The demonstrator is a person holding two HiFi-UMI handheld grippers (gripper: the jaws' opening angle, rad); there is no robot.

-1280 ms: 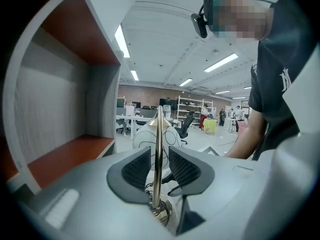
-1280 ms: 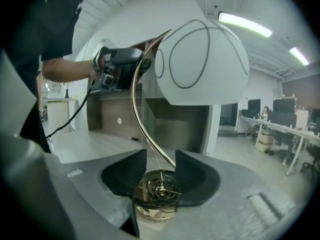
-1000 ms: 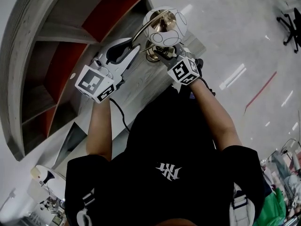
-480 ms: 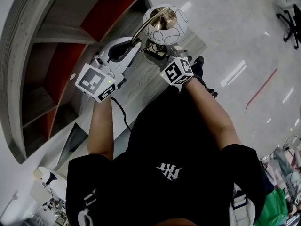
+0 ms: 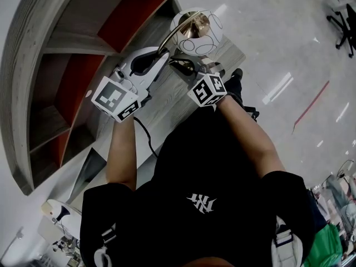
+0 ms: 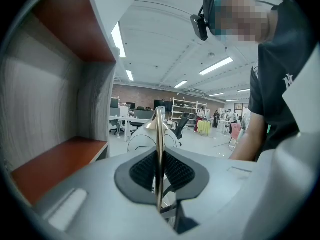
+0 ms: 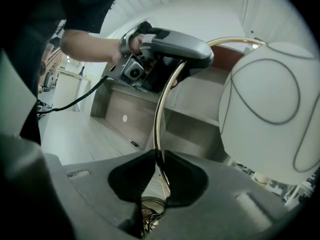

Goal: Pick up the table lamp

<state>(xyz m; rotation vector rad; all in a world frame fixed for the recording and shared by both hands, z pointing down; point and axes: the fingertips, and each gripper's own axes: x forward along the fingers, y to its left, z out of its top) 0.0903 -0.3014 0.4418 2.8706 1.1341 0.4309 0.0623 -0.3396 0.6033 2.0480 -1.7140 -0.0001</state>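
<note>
The table lamp has a white globe shade (image 5: 196, 33) with thin dark lines and a curved brass stem (image 5: 177, 32); it stands on top of the grey shelf unit (image 5: 167, 102). My left gripper (image 5: 161, 57) is shut on the upper stem (image 6: 159, 149), and the shade (image 6: 142, 140) shows just behind its jaws. My right gripper (image 5: 186, 68) is closing on the lower stem (image 7: 159, 114), its pads pressing it just above the brass base (image 7: 150, 219). The shade (image 7: 270, 114) hangs to the right in the right gripper view, and the left gripper (image 7: 177, 44) shows higher up the stem.
The grey shelf unit has open compartments with red panels (image 5: 78, 65) at the left. A black cable (image 5: 142, 132) runs from the left gripper. Glossy floor lies at the right, with an office chair (image 5: 342, 26) far off.
My right gripper has shifted a little to the left, in against the lamp's lower stem, and now covers the brass base in the head view. The left gripper has stayed where it was.
</note>
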